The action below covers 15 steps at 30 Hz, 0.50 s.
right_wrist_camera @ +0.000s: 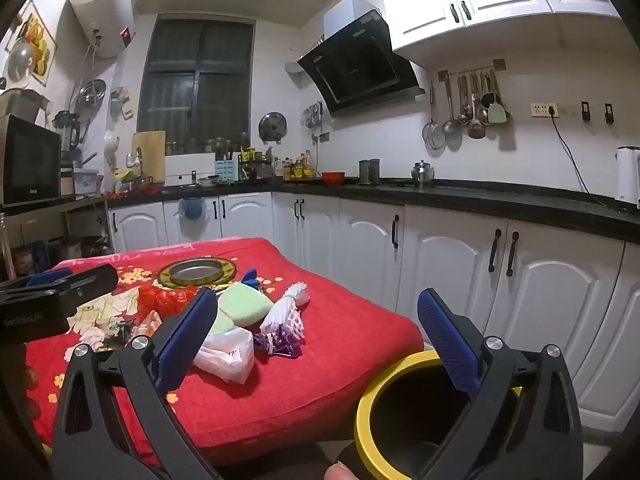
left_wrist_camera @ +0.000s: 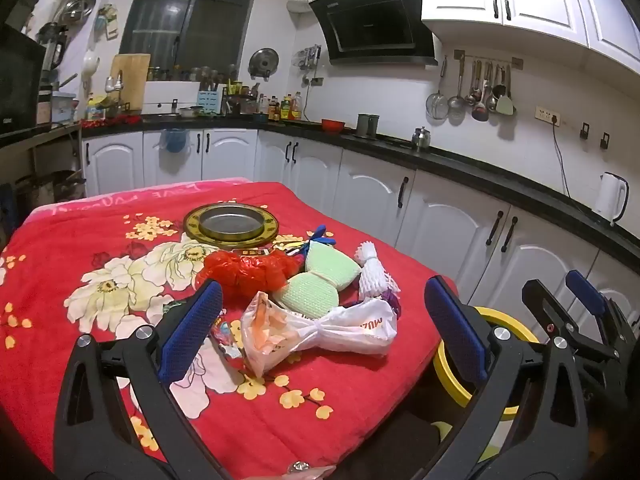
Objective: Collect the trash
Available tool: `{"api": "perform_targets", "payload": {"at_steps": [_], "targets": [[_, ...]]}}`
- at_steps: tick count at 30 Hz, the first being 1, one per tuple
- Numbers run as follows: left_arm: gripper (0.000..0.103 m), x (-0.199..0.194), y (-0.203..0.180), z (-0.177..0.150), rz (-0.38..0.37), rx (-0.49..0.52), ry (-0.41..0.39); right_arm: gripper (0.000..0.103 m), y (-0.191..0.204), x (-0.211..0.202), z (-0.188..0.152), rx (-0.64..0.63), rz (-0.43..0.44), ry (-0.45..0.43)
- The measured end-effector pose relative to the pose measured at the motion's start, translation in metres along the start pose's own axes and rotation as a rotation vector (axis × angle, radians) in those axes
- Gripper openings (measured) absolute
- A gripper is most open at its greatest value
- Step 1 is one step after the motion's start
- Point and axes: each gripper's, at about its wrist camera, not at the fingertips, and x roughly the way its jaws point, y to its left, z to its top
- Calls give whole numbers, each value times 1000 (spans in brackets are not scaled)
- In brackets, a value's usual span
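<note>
Open jaws, white bag [left_wrist_camera: 320, 334] between, untouched

A knotted white plastic bag [left_wrist_camera: 320, 330] lay nearest on the red floral table cover. Behind it sat two pale green sponges [left_wrist_camera: 320, 282] touching each other, a crumpled red mesh bag [left_wrist_camera: 244, 270] to their left, and white foam netting [left_wrist_camera: 374, 270] to their right. A yellow-rimmed black bin [right_wrist_camera: 394, 412] stood open beside the table's near right corner.
</note>
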Motion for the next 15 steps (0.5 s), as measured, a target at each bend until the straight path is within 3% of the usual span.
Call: {"api": "perform_targets", "payload": {"at_steps": [15], "targets": [[93, 0, 0, 0, -1, -2, -1, 97, -2, 2, 2, 5, -3, 5]]}}
